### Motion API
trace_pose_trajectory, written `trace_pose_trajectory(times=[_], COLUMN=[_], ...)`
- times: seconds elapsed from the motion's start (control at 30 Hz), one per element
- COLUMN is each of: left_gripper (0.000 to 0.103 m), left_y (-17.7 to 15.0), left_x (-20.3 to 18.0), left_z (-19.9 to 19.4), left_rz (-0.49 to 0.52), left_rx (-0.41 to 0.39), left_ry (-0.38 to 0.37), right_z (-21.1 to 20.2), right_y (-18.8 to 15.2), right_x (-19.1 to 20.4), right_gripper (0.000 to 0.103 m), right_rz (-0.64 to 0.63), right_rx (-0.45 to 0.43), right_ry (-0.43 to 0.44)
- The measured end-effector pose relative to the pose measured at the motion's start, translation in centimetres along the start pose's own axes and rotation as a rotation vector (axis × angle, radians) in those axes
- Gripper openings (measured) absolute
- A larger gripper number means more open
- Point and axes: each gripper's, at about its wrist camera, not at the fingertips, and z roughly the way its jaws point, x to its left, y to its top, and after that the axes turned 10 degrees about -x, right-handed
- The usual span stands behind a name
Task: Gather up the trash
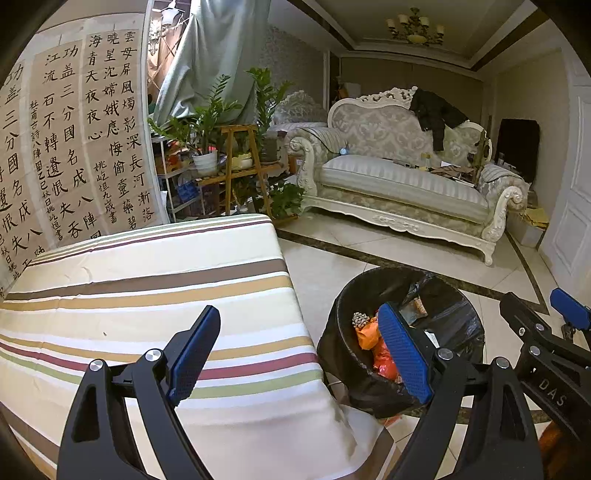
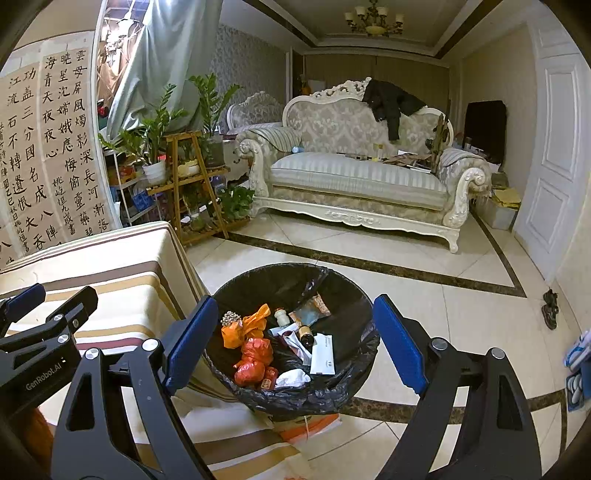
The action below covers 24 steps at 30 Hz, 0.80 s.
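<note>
Black plastic lines the trash bin [image 2: 291, 280], which is seen on the tiled floor [image 2: 424, 306] just beside the corner of the bench [image 2: 122, 280]. The bench is covered by a cloth striped in cream, brown, tan, maroon and green [image 1: 147, 288]. Inside the bin, trash is gathered: two orange bags [image 2: 245, 325], a red crumpled bag [image 2: 256, 349], a small white bottle [image 2: 281, 316], a white paper packet [image 2: 323, 354], crumpled white tissue [image 2: 293, 377] and a cluster of pale beads [image 2: 229, 317].

The right gripper [image 2: 291, 343] is held over the bin with its jaws spread wide, and nothing is held between the blue pads [image 2: 399, 339]. The left gripper [image 1: 299, 354] is likewise spread wide and empty; one of its pads [image 1: 194, 354] is seen above the striped cloth, while the other is seen in front of the bin's opening [image 1: 436, 291]. In the left wrist view, the right gripper is seen at the right edge, beside the bin.

Farther back, an ornate white sofa [image 2: 354, 173] is seen with a black garment [image 2: 391, 103] draped over its back. Potted plants [image 2: 159, 129] are set on a wooden stand [image 2: 195, 177], and sheets of calligraphy [image 1: 74, 147] are hung on the wall behind the bench. A chandelier [image 2: 373, 18] is mounted on the ceiling.
</note>
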Motion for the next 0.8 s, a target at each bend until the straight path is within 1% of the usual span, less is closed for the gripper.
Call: trace_pose_trajectory(times=[0.8], left_gripper=[0.084], left_y=[-0.13], left_x=[0.18], left_z=[-0.43], left_rz=[-0.008], left_rx=[0.001], left_ry=[-0.001], right_z=[-0.01], right_y=[-0.06], right_x=[0.10], right_gripper=[0.084], right_rz=[-0.001], right_rx=[0.001], right_ry=[-0.001])
